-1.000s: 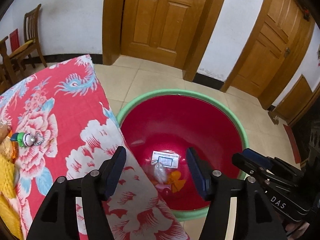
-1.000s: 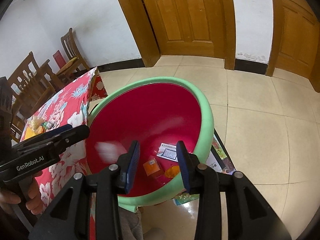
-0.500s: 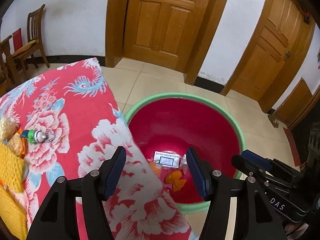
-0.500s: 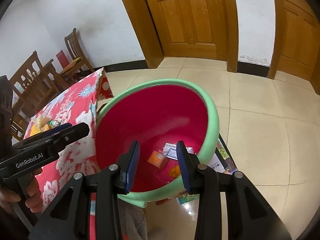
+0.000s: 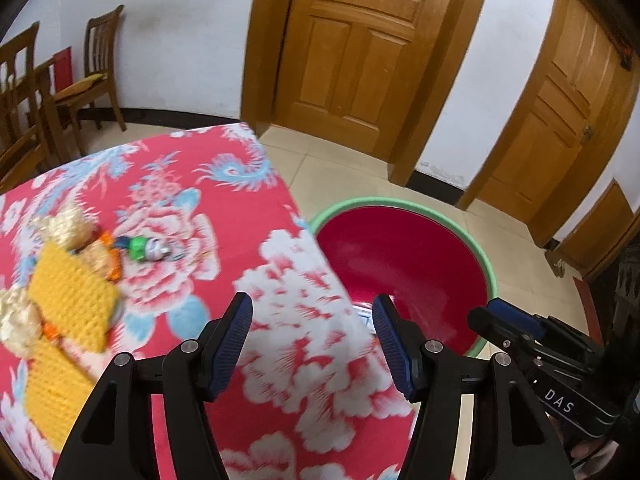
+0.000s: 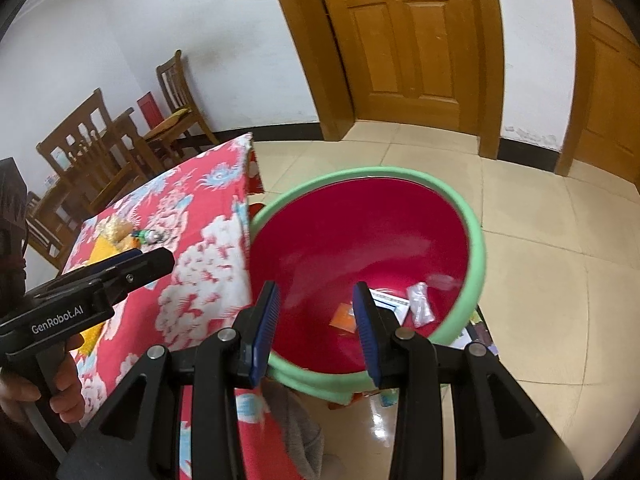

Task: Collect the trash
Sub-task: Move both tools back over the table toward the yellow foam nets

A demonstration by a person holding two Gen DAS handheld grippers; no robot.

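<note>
A red basin with a green rim point(image 5: 400, 202) stands on the floor just right of the table with the red floral cloth point(image 5: 192, 200). In the basin point(image 6: 476, 248) lie a white label card point(image 6: 390, 304), a clear plastic wrapper point(image 6: 420, 304) and an orange packet point(image 6: 344, 316). On the table's left side sit yellow foam nets point(image 5: 72, 300), crinkled gold wrappers point(image 5: 68, 224) and a small green and white bottle point(image 5: 146, 249). My left gripper point(image 5: 312, 308) hangs open and empty over the table's right edge. My right gripper point(image 6: 316, 296) is open and empty above the basin's near rim.
Wooden chairs point(image 5: 92, 76) stand against the far wall to the left. Wooden doors point(image 5: 352, 52) face me across the tiled floor point(image 6: 540, 220). Printed papers point(image 6: 476, 332) stick out from beneath the basin. A hand point(image 6: 24, 392) holds the left gripper's handle.
Both grippers have moved left and a little up, away from the basin and towards the table. The cloth and its trash fill more of the left view. Neither jaw gap has changed.
</note>
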